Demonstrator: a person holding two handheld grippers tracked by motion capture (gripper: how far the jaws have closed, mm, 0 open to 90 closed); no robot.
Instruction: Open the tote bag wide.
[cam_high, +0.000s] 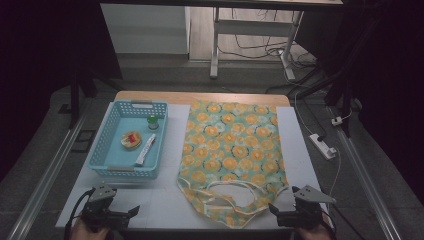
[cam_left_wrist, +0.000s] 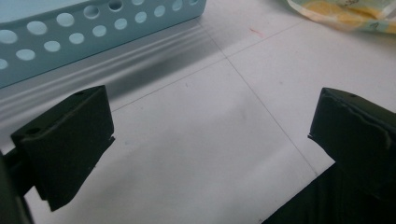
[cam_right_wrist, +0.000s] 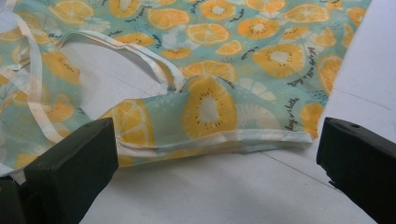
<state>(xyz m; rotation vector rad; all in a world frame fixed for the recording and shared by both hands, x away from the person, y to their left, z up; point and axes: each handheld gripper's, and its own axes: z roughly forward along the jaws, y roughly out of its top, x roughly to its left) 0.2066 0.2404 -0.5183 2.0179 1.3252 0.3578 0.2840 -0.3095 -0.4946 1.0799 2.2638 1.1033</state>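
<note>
Both your claws stand released at the frame's bottom; next, bring the right claw (cam_high: 274, 208) onto the fruit-print bag (cam_high: 231, 150) strap.

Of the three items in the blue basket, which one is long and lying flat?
The white tube, at the basket's right side; the green-capped jar stands upright, the round item is disc-shaped.

Bare table (cam_high: 160, 197) between basket (cam_high: 127, 172) and garment (cam_high: 232, 150)

Just ahead of the right tool (cam_right_wrist: 215, 154), a teal cloth (cam_right_wrist: 261, 70) printed with orange citrus slices, cream-trimmed. Beyond the black left tool (cam_left_wrist: 210, 135): pale blue perforated basket (cam_left_wrist: 70, 42), white surface (cam_left_wrist: 201, 126).
</note>
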